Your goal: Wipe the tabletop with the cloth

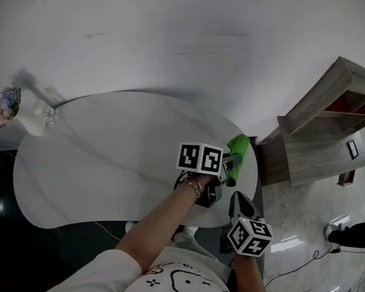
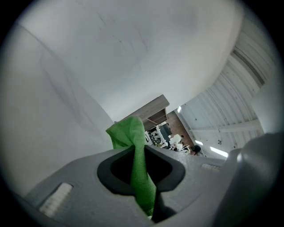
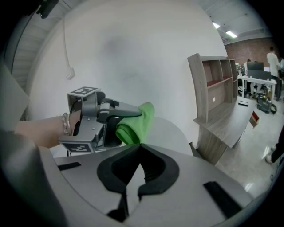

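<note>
Cloth (image 1: pixel 237 156), bright green and bunched in soft folds, sits pinched between the closed jaws of the left gripper (image 1: pixel 227 170) at the 3 o'clock edge of the white oval table (image 1: pixel 102 159) in the head view. The bare forearm reaches forward, a beaded bracelet (image 1: pixel 192 186) at the wrist. The right gripper (image 1: pixel 236 200), at 5 o'clock from the left, has its jaws closed on nothing. Black-and-white square markers cover both cubes.
</note>
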